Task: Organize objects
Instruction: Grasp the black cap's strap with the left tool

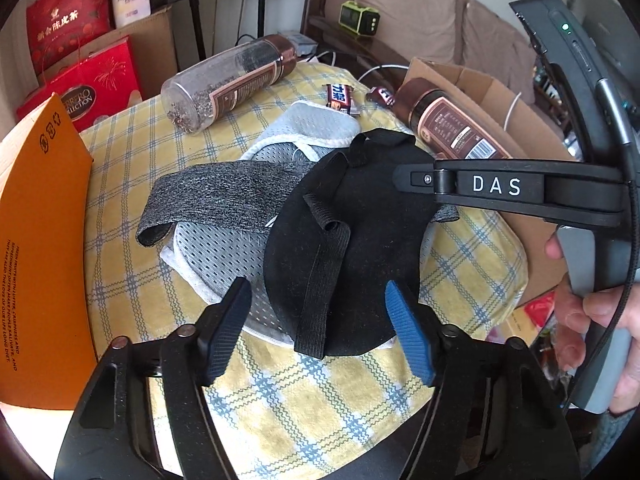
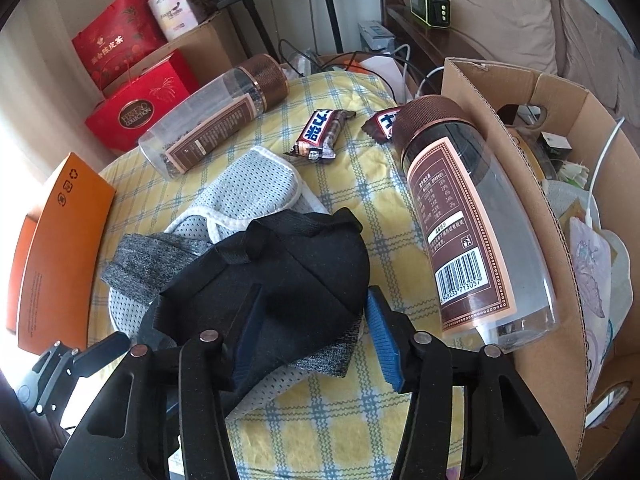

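A black pad [image 1: 352, 220] with elastic straps lies on top of a grey stretch band [image 1: 224, 196] and a white mesh piece [image 1: 320, 124], all heaped on the yellow checked cloth [image 1: 304, 408]. My left gripper [image 1: 320, 332] hangs over the pad's near edge, open, with a black strap and the pad between its fingers. My right gripper [image 2: 316, 340] is at the pad's right side, where the black pad [image 2: 304, 264] is bunched up between its blue pads. In the left wrist view the right gripper [image 1: 400, 178] reaches in from the right, held by a hand [image 1: 592, 320].
Two clear jars with brown lids lie on the cloth, one at the back left [image 2: 216, 120] and one on the right [image 2: 472, 224] against an open cardboard box [image 2: 560, 128]. Two chocolate bars [image 2: 320, 136] [image 2: 380, 122] lie between them. An orange box [image 2: 52, 248] stands left.
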Demonstrator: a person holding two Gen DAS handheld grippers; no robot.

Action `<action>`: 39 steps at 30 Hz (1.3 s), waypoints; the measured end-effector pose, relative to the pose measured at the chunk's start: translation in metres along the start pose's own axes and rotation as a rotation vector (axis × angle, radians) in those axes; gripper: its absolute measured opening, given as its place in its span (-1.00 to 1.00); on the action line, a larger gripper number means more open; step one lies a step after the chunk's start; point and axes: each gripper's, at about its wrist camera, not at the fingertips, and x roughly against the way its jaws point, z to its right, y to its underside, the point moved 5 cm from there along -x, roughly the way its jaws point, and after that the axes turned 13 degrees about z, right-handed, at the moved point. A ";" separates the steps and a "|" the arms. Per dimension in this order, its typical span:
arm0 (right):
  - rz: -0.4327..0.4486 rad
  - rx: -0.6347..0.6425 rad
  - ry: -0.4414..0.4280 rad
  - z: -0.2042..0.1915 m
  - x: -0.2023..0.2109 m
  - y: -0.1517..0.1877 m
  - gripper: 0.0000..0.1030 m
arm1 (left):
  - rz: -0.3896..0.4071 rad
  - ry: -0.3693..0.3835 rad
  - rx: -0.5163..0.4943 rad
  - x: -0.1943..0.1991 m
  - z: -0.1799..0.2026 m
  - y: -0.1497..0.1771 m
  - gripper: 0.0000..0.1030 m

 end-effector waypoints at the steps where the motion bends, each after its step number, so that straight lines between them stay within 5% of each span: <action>1: 0.001 -0.003 -0.001 0.001 0.000 0.000 -0.08 | -0.006 0.006 0.005 -0.001 0.001 0.000 0.05; 12: 0.053 -0.063 -0.075 -0.005 0.018 -0.013 -0.41 | 0.006 -0.014 0.071 0.001 -0.019 -0.002 -0.76; 23: 0.052 -0.068 -0.058 -0.001 0.013 -0.012 -0.80 | 0.072 -0.018 0.080 0.025 -0.025 -0.022 -0.86; 39: 0.154 -0.009 -0.106 -0.035 0.066 -0.051 -0.79 | 0.217 -0.040 0.069 0.088 -0.043 -0.076 -0.88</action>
